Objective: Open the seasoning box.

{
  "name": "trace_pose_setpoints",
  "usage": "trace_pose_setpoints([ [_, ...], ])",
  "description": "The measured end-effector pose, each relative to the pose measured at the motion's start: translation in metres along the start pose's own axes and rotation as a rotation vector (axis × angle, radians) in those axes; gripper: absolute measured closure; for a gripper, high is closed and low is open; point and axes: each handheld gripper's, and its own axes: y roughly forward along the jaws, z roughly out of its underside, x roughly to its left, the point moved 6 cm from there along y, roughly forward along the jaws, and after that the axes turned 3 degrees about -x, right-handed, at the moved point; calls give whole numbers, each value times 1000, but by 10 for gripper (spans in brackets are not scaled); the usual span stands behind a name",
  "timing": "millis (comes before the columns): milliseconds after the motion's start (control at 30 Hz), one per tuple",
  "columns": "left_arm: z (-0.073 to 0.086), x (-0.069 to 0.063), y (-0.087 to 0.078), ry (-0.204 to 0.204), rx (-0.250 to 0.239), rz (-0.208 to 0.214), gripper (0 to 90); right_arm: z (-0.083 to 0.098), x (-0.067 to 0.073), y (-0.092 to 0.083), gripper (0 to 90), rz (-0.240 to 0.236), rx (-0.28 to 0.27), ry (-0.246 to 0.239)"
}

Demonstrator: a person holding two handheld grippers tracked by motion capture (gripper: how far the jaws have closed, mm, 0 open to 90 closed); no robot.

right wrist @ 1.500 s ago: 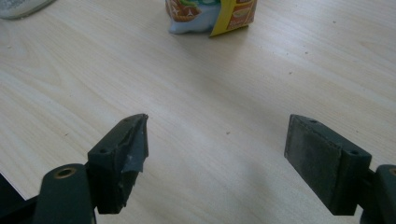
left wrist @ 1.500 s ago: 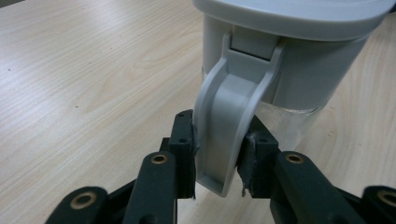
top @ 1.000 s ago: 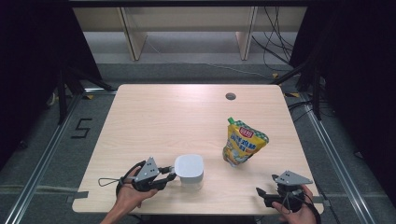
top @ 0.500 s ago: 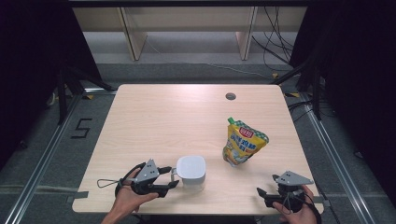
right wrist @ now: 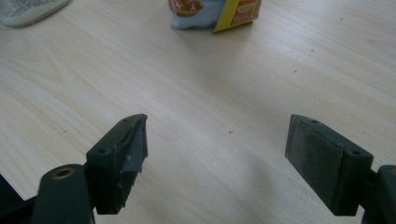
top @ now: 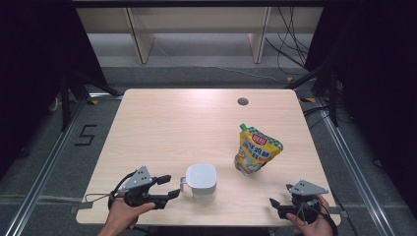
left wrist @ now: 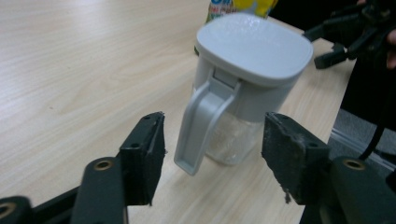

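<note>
Pale wood-grain table [top: 187, 123] on a grey floor, dark surroundings, light shelving at the far side.

Item one: small jug [top: 201, 181] with clear body, grey flat lid and grey handle, upright on the near part of the table, a little left of middle. In the left gripper view the jug [left wrist: 247, 84] stands just ahead of the jaws, handle turned toward them and hanging free in the gap; neither pad touches it. Whitish grains show through the clear lower wall.

Item two: left gripper [top: 166, 187], held in a hand [top: 123, 216] at the near left edge, lying roughly level and pointing right at the jug's handle. Jaws have just been opening and now stand well apart, nothing pressed between them. Grey three-cornered plate on top; black cable looping off to the left.

Item three: yellow stand-up pouch [top: 255, 151] with a green-checked top corner and a red label, leaning, to the right of the jug and slightly farther back, near but apart from it. Its base [right wrist: 215, 11] shows at the top of the right gripper view.

Item four: right gripper [top: 275, 204], held in a hand [top: 312, 223] at the near right corner, well apart from jug and pouch. Its jaws stand wide over bare tabletop, holding nothing.

Item five: round cable hole [top: 242, 102] in the far right part of the table.

Item six: floor mark "5" [top: 84, 134], left of the table.
</note>
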Motion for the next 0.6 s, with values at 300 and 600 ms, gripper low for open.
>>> trace_pose_setpoints([
  [300, -21, -7, -1, 49, -60, -1, 679, 1, -1, 2, 175, -11, 2, -8],
  [600, -35, -19, 7, 125, -64, -8, 850, -3, 13, 3, 183, -48, -20, -44],
])
